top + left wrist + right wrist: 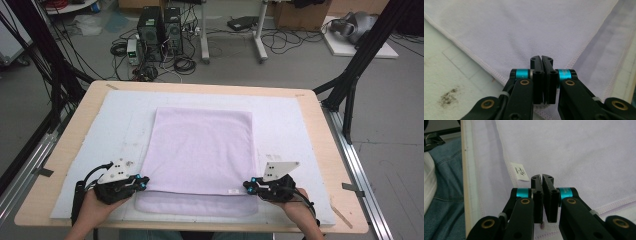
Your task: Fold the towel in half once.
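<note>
**Towel fold: both near corners pinched**

Towel (pixel 200 150) lay flat on the white mat (pixel 295 120), centred on the table (pixel 75 125), long axis running away from the person. It was folded once already: the top layer's near edge sat just short of the bottom layer's, leaving a strip of the lower layer exposed nearest the person.

Left gripper (pixel 141 182) sat at the near-left corner of the top layer, right gripper (pixel 248 186) at the near-right corner, close to the care label (pixel 520 171). Both pointed inward across the towel's short axis.

Jaws fully closed on both. In the left gripper view (pixel 541 65) the hem ran in under the pads; in the right gripper view (pixel 542 183) a bit of hem showed at the base of the pads. Read as each pinching its corner of fabric.

Key relation: the rest of the towel lay ahead of both grippers, toward the far edge, with each hand equally close to its own corner. Next move likely a lift and carry forward along the long axis, hands kept level so the edge stays straight.
</note>
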